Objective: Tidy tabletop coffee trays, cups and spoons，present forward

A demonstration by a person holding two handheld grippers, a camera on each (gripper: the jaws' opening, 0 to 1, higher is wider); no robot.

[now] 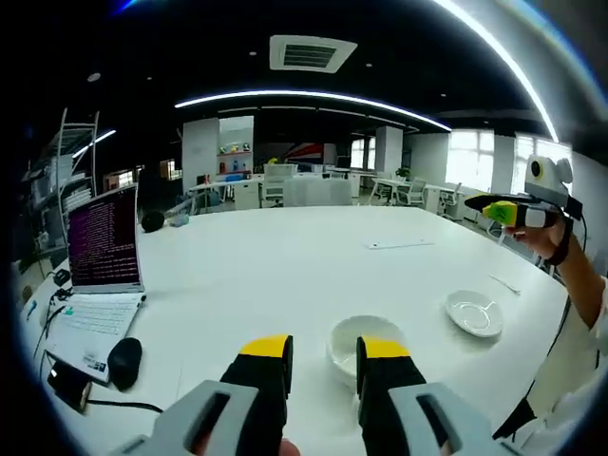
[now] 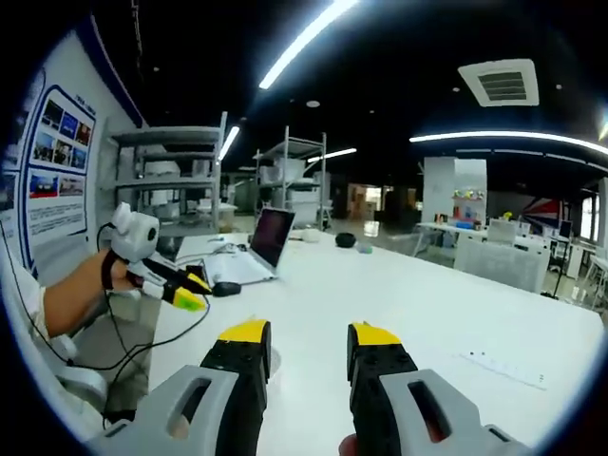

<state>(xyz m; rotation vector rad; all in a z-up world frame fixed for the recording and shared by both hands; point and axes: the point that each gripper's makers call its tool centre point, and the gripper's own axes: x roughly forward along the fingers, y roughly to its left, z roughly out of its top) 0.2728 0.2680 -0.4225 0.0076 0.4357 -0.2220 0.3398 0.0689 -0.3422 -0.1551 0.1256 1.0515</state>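
Note:
A white cup [image 1: 353, 344] stands on the white table [image 1: 285, 266] just beyond my left gripper [image 1: 325, 353], partly hidden by its right jaw. The left gripper is open and empty. To the right lie a white saucer [image 1: 474, 313] and, further back, a thin spoon [image 1: 504, 284]. A hand holds the right gripper [image 1: 508, 211] high above the table's right edge. In the right gripper view my right gripper [image 2: 310, 340] is open with nothing between its jaws, raised over the table [image 2: 427, 304]. The left gripper [image 2: 185, 293] shows at the left, held in a hand.
An open laptop [image 1: 100, 261] with a black mouse [image 1: 124, 359] and cables sits at the table's left edge; the same laptop [image 2: 258, 245] shows in the right gripper view. A flat white strip [image 1: 401, 245] lies mid-table. Shelving racks [image 2: 180, 180] and office desks stand behind.

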